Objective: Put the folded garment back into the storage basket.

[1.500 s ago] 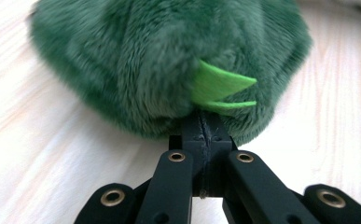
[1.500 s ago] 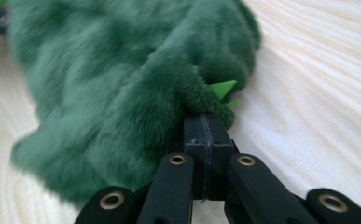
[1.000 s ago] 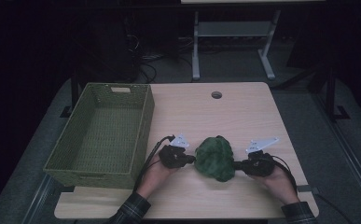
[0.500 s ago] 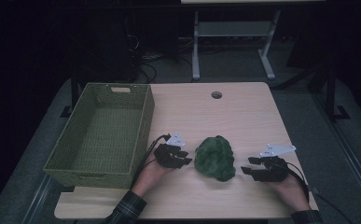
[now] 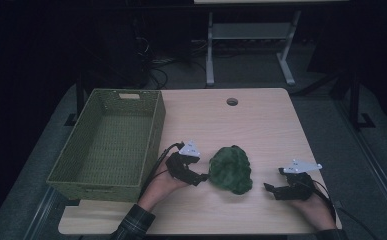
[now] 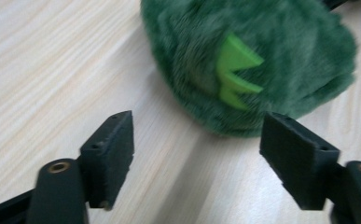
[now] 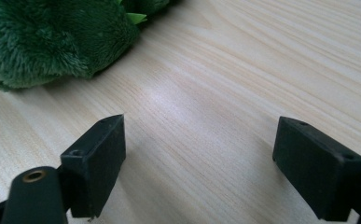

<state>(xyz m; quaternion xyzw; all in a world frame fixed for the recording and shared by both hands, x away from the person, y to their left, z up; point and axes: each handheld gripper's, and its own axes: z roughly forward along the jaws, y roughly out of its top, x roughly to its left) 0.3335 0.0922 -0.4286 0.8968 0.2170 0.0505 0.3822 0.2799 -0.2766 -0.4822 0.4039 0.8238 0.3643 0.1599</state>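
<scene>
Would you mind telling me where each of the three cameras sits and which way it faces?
High view: above the person's side, looking forward and down on the table, basket, green plush toy; both forearms, left gripper, right gripper.
Left gripper view: rides the left gripper, facing the toy closely; open jaws.
Right gripper view: rides the right gripper, facing bare tabletop, toy at upper left; open jaws.
Shared: all show toy and table.
</scene>
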